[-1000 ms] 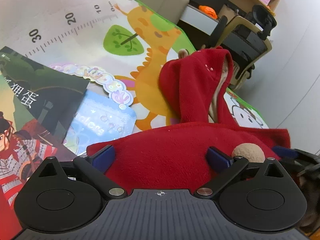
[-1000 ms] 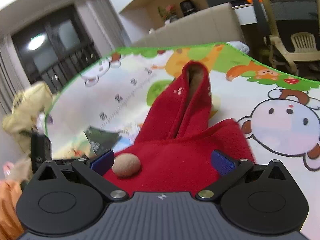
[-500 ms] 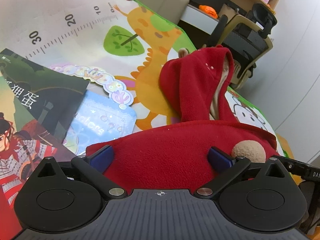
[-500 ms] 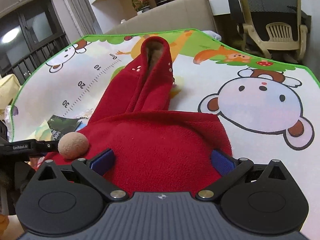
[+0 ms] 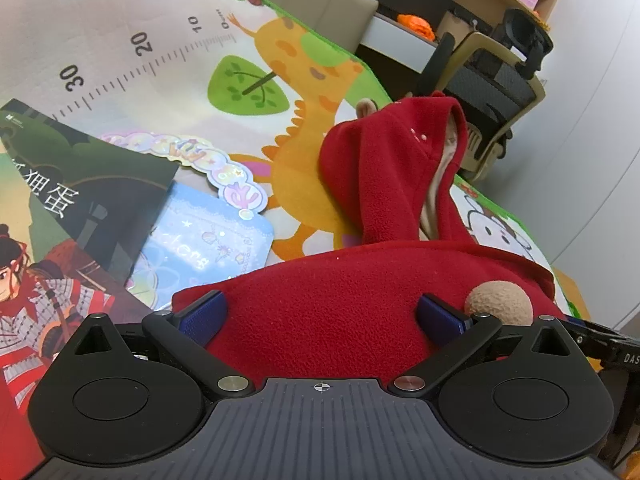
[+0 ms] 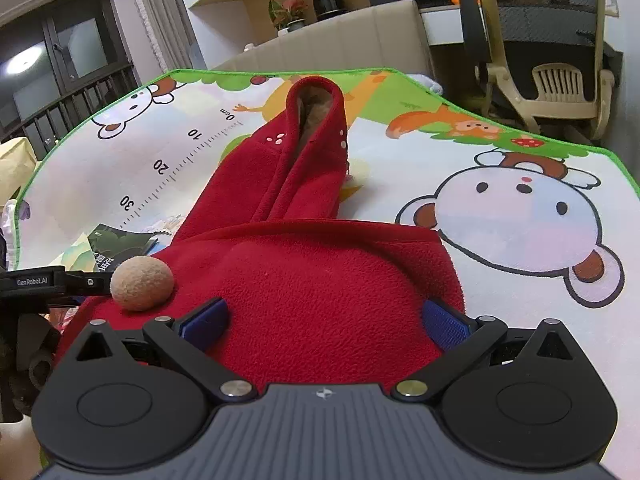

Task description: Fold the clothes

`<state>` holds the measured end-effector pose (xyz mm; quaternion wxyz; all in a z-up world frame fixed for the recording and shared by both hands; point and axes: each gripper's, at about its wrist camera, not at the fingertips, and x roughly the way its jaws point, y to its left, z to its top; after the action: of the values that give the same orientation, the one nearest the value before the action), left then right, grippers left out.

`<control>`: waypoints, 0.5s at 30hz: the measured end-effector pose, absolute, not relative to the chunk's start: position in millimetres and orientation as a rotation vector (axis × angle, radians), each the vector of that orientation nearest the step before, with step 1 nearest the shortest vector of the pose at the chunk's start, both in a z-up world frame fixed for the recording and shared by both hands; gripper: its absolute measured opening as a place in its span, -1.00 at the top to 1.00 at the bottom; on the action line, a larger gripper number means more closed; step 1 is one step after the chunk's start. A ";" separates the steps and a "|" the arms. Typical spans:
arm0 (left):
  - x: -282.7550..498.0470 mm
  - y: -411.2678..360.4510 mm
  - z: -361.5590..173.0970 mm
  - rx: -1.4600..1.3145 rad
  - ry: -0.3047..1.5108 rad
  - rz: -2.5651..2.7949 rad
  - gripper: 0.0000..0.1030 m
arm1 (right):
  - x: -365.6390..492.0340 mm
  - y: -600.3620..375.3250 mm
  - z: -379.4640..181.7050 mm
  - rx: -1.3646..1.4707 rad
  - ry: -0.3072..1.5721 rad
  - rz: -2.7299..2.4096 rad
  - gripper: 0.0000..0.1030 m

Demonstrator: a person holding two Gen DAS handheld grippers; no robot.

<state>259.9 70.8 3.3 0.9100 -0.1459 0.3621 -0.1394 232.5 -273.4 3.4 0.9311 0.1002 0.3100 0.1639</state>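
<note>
Resting on the play mat point(image 6: 400, 168), the red fleece hoodie point(image 6: 320, 280) fills both grippers' wide-spread fingers point(image 5: 202, 314).

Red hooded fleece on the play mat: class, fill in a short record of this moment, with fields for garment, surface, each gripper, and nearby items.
garment: red hooded fleece, hood pointing away from the grippers, tan pompom on its near part
surface: cartoon play mat with a printed ruler
left gripper: open, fingers either side of the fleece's near part
right gripper: open, fingers either side of the fleece's near part
nearby items: picture book and a sticker pack, left of the fleece
background: office chair
</note>
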 end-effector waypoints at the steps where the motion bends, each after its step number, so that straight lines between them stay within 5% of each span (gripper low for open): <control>1: 259.9 71.0 3.2 -0.301 0.746 -0.288 -1.00 | 231.6 -272.6 3.4 0.204 0.631 0.327 -1.00; 11: 217.3 54.2 67.9 -0.331 0.561 -0.532 -1.00 | 244.7 -283.9 11.1 0.212 0.718 0.401 -1.00; 15: 218.3 36.8 55.1 -0.372 0.659 -0.715 -1.00 | 229.0 -291.2 38.9 0.207 0.645 0.420 -1.00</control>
<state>218.3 36.8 55.1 0.8676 -0.1775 0.3149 -0.3414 229.0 -291.2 38.9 0.9216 0.1009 0.3139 0.2047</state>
